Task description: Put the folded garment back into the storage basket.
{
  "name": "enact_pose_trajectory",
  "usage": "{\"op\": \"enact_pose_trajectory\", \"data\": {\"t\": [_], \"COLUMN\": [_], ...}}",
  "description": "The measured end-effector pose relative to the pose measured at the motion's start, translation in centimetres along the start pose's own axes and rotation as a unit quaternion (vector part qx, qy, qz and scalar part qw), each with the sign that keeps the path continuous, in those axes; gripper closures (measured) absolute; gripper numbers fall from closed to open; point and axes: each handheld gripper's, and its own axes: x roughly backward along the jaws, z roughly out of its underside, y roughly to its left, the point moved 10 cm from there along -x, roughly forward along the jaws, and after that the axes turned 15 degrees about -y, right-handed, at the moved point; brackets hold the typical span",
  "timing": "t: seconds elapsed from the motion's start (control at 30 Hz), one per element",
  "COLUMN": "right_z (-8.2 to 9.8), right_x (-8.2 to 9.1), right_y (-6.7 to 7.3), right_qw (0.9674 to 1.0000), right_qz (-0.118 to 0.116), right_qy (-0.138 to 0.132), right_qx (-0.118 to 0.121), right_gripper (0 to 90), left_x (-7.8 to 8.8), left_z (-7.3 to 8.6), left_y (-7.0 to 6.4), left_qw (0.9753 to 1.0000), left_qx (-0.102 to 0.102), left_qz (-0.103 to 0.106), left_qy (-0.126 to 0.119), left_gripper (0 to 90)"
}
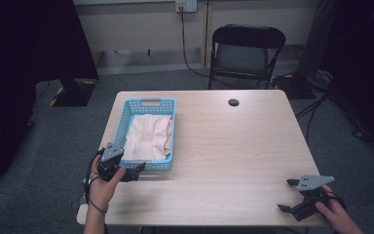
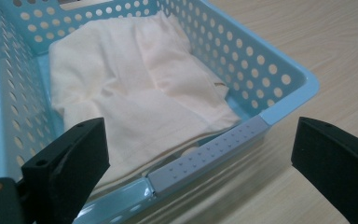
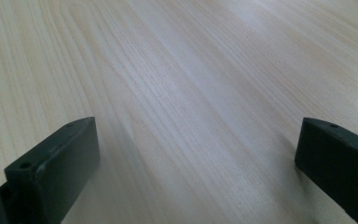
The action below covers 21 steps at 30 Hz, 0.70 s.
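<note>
A light blue perforated basket point(image 1: 120, 124) stands on the left half of the wooden table point(image 1: 233, 146), and a cream cloth point(image 1: 148, 136) lies crumpled inside it. My left gripper point(image 1: 137, 171) is open at the basket's near edge. In the left gripper view the left gripper point(image 2: 200, 135) has its jaws wide apart on either side of the basket's point(image 2: 279, 77) near rim and a grey strip point(image 2: 214, 149) on it, with the cloth point(image 2: 135, 93) just beyond. My right gripper point(image 1: 286, 195) is open near the table's front right corner. In the right gripper view the right gripper point(image 3: 198, 140) holds nothing over bare wood.
A black folding chair point(image 1: 246, 53) stands behind the table. A round cable hole point(image 1: 233, 102) sits near the table's far edge. Cables run over the floor at the right, and a cord drops from a wall socket point(image 1: 186, 6).
</note>
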Motion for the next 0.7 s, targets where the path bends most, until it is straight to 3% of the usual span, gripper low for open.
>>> {"op": "enact_pose_trajectory", "data": {"t": [0.47,0.7], "right_z": [0.0,0.0], "right_x": [0.0,0.0], "right_y": [0.0,0.0], "right_qw": [1.0000,1.0000], "right_qz": [0.000,0.000], "right_qy": [0.000,0.000], "right_qx": [0.000,0.000], "right_gripper": [0.0,0.0], "left_x": [0.6,0.9], "left_z": [0.2,0.6], "left_y": [1.1,1.5], "left_qw": [0.9997,0.9999], "left_qx": [0.017,0.005], "left_qz": [-0.012,-0.016], "left_qy": [-0.011,-0.001], "left_gripper": [3.4,3.4]}}
